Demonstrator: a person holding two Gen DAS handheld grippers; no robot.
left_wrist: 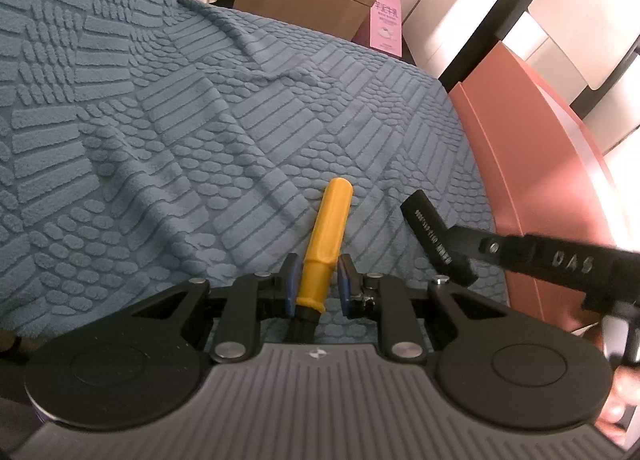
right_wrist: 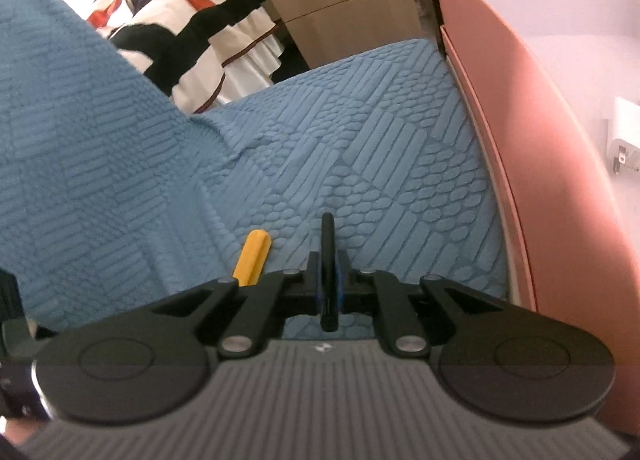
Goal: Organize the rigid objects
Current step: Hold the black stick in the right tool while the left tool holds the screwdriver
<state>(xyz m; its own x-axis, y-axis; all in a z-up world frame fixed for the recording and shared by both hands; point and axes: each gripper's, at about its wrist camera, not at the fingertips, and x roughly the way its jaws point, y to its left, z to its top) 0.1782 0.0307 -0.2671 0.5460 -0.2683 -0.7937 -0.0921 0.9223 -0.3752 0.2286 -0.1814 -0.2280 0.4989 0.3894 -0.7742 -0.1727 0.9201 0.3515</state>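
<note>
Screwdriver (left_wrist: pixel 326 244) with the yellow handle sits between my left claw (left_wrist: pixel 319 278) pads, tip toward me, over the blue textured blanket (left_wrist: pixel 160 120). My right claw (right_wrist: pixel 329 278) is clamped on a thin black L-shaped tool (right_wrist: pixel 328 256) beside the pink box (right_wrist: pixel 520 100). Risk — the thin tool twists in the pinch, or clips the box wall.

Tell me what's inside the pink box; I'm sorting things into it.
A white plug adapter lies inside the pink box. The rest of its floor is hidden by the wall or out of frame.
</note>
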